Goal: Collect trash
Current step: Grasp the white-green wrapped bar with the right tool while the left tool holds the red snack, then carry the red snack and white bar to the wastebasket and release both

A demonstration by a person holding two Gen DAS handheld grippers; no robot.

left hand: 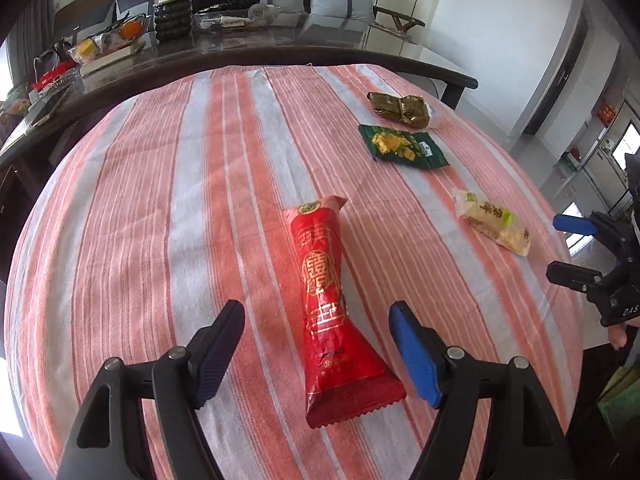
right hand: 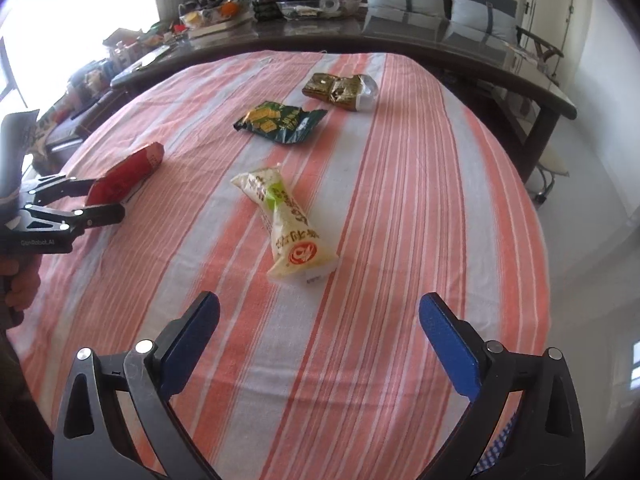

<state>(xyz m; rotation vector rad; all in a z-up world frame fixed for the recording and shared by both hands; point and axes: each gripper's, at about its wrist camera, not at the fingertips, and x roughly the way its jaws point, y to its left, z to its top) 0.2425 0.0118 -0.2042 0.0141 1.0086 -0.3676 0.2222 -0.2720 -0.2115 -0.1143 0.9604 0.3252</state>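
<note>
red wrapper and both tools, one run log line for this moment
left tool: open, straddling red wrapper, no contact | right tool: open, empty, short of white wrapper | four wrappers on striped cloth

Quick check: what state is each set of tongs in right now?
Left tongs: open, straddling the red wrapper, not gripping it.
Right tongs: open, empty, short of the white wrapper.

Red gold-printed wrapper [left hand: 326, 292], dark green packet [left hand: 402, 147], pink-and-grey striped cloth [left hand: 160, 208]
</note>
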